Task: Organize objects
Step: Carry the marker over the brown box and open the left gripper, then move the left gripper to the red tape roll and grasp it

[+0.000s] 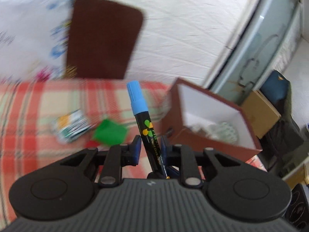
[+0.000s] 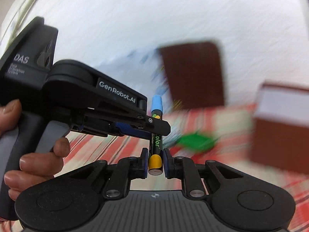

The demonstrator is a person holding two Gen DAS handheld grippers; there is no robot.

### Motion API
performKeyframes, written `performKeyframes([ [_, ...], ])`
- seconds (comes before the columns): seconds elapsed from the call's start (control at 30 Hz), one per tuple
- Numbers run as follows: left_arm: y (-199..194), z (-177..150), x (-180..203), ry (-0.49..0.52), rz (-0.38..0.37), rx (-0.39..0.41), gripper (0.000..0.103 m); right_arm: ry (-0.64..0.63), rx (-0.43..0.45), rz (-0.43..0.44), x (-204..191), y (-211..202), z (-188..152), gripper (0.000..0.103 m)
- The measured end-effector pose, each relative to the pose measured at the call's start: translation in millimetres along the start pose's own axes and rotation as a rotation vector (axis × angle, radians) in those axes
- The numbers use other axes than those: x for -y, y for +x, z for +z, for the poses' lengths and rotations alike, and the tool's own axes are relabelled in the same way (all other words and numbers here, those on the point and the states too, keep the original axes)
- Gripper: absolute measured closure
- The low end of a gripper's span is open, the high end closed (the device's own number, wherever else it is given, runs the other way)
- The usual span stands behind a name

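Note:
A black marker with a light-blue cap stands upright between both grippers, above the plaid cloth. My left gripper is shut on its middle. In the right wrist view the left gripper reaches in from the left and clamps the marker. My right gripper is shut on the marker's yellow-banded lower end. An open brown box with a white inside stands to the right and holds a few small items. It also shows in the right wrist view.
A brown flat lid leans against the white wall behind the plaid cloth. A green piece and a printed packet lie on the cloth. Cardboard boxes and a glass door are at the far right.

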State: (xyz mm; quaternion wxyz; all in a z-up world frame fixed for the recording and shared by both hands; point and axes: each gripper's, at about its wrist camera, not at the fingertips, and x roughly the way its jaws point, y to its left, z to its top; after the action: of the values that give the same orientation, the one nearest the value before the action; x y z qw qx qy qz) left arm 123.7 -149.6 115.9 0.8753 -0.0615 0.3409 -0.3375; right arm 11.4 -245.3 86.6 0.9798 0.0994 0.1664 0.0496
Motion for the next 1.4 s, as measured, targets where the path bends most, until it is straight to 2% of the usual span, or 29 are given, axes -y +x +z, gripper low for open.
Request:
performKeyframes([
  [0.1, 30, 16, 45, 0.089, -0.052, -0.006, 0.08, 0.02, 0.083, -0.093, 36, -13, 17, 0.087],
  [0.23, 74, 22, 86, 0.15, -0.101, -0.025, 0.08, 0.061, 0.135, -0.198, 87, -22, 33, 0.087],
  [0.37, 114, 26, 101, 0.132, -0.127, -0.064, 0.08, 0.079, 0.119, -0.265, 128, -14, 37, 0.087],
  [0.6, 148, 19, 100, 0.11, -0.082, -0.113, 0.079, 0.072, 0.051, -0.315, 165, 24, 27, 0.087],
  [0.7, 150, 18, 96, 0.12, -0.058, -0.116, 0.075, 0.07, 0.048, -0.35, 172, 26, 21, 0.066],
  [0.73, 147, 17, 95, 0.127, -0.057, -0.108, 0.075, 0.08, 0.053, -0.351, 173, 23, 19, 0.065],
  [0.9, 128, 20, 92, 0.154, -0.045, -0.059, 0.075, 0.08, 0.077, -0.37, 166, 16, 14, 0.065],
  [1.1, 86, 12, 76, 0.165, -0.006, 0.009, 0.075, 0.07, 0.132, -0.368, 139, -14, 14, 0.065],
  [1.27, 53, -9, 33, 0.116, 0.06, 0.016, 0.075, 0.042, 0.144, -0.315, 101, -32, 3, 0.065],
  [1.4, 36, -33, -15, 0.054, 0.157, -0.018, 0.075, 0.02, 0.083, -0.25, 66, -28, -14, 0.065],
])
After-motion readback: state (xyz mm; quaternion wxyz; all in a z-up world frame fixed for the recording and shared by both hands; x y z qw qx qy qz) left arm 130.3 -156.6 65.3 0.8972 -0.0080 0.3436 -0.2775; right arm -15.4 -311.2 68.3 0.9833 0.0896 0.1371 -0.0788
